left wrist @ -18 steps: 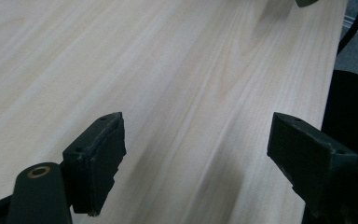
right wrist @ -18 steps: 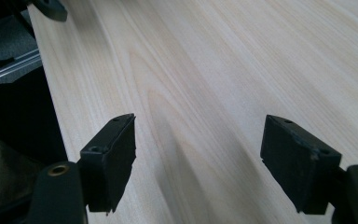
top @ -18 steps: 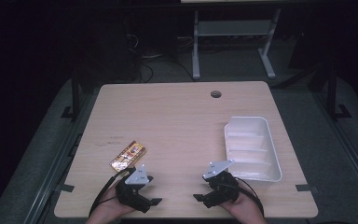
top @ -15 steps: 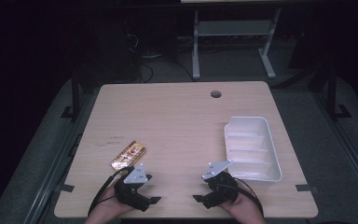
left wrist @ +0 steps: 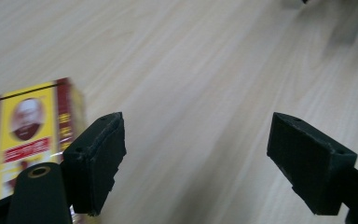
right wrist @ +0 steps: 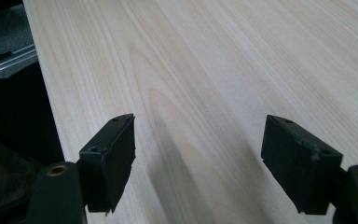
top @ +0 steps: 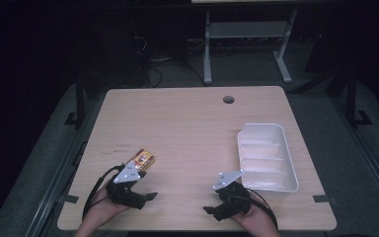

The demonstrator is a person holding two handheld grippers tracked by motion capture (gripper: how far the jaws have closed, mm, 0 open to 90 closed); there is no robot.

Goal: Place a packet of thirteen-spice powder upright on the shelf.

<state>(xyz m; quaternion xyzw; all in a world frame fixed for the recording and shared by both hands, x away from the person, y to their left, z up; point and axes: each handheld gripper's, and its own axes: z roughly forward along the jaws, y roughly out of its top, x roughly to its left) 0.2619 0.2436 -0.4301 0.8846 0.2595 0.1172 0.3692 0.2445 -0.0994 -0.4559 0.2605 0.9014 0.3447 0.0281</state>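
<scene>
From the high view, the left gripper point(top: 150, 196) and the right gripper point(top: 207, 210) rest low at the near edge of the pale wooden table point(top: 187, 128), a small red-and-yellow printed box point(top: 141, 160) lying just beyond the left one and a white rectangular plastic tray point(top: 264, 155) just beside the right one. In the left gripper view the jaws stand wide with bare wood between them, the box point(left wrist: 25, 135) outside the left-hand jaw. In the right gripper view the jaws gape wide over bare tabletop point(right wrist: 205, 84), holding nothing.
</scene>
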